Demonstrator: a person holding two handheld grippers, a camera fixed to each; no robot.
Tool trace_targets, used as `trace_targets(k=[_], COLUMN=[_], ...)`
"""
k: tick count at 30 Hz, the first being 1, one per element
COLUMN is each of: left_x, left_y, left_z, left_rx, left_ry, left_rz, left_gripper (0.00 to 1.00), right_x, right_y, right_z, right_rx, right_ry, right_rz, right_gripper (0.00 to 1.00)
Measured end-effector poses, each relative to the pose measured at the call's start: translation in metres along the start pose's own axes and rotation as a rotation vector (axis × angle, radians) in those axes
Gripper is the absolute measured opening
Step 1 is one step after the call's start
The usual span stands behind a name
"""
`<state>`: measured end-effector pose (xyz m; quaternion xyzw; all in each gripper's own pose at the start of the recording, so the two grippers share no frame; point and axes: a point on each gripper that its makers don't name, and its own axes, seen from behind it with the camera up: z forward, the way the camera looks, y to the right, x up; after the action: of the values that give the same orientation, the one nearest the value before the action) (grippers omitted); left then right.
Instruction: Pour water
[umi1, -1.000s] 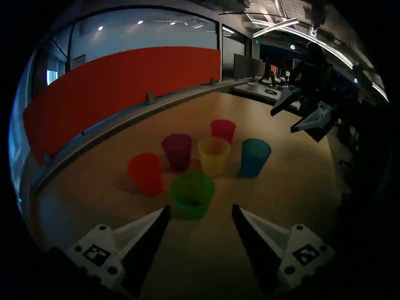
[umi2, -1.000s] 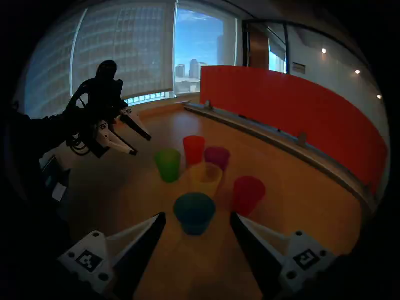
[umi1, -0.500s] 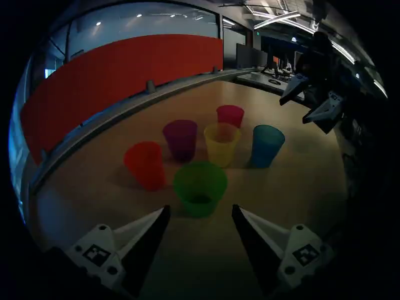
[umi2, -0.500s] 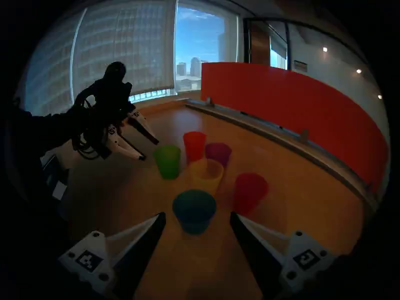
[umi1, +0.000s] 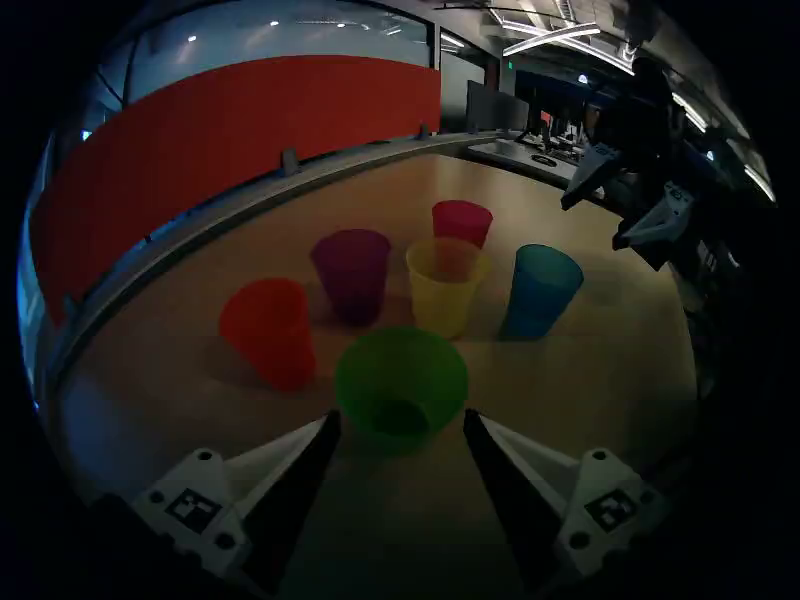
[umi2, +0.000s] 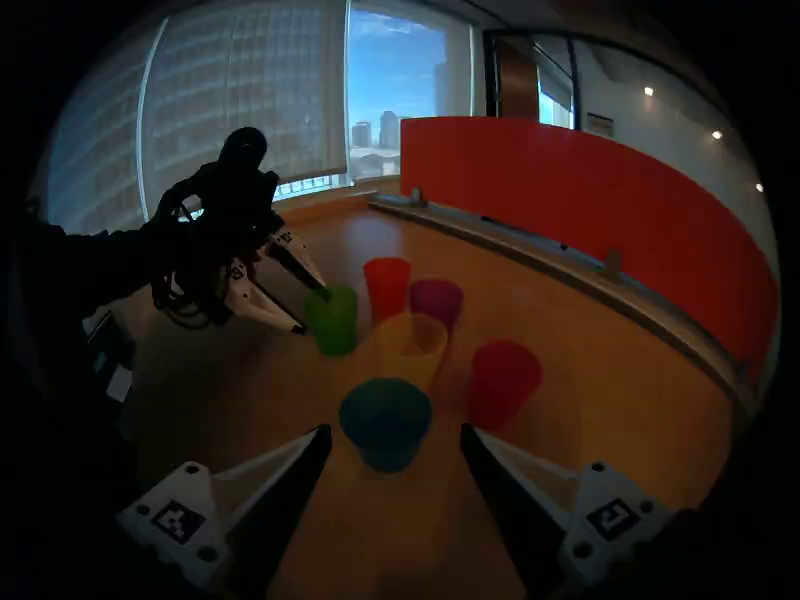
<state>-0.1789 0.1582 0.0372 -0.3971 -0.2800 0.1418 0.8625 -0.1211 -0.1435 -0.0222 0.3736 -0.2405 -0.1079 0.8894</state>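
Left gripper view: left claw (umi1: 401, 412) spread, green cup (umi1: 400, 385) at 12 o'clock, so slide in centred before squeezing.

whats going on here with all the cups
A person holds a two-finger gripper in each hand over a wooden table where coloured plastic cups ring a yellow cup. The left gripper is open, with the green cup just ahead between its fingertips. The right gripper, also open, faces the teal cup from the opposite side. Neither cup is gripped and nothing is being poured. Whether any cup holds water cannot be told.
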Motion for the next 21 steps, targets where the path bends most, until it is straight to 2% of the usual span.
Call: trace_targets(k=[7,21], left_x=[0.006,0.012], left_y=[0.002,0.001], left_z=[0.012,0.025], left_rx=[-0.022,-0.025], left_ry=[-0.001,0.0], left_rz=[0.004,0.02], left_gripper=[0.91,0.92], right_x=[-0.003,-0.006], right_y=[0.003,0.006], right_z=[0.002,0.004], right_rx=[0.001,-0.001], right_ry=[-0.007,-0.013], right_rz=[0.004,0.009], right_gripper=[1.0,0.99])
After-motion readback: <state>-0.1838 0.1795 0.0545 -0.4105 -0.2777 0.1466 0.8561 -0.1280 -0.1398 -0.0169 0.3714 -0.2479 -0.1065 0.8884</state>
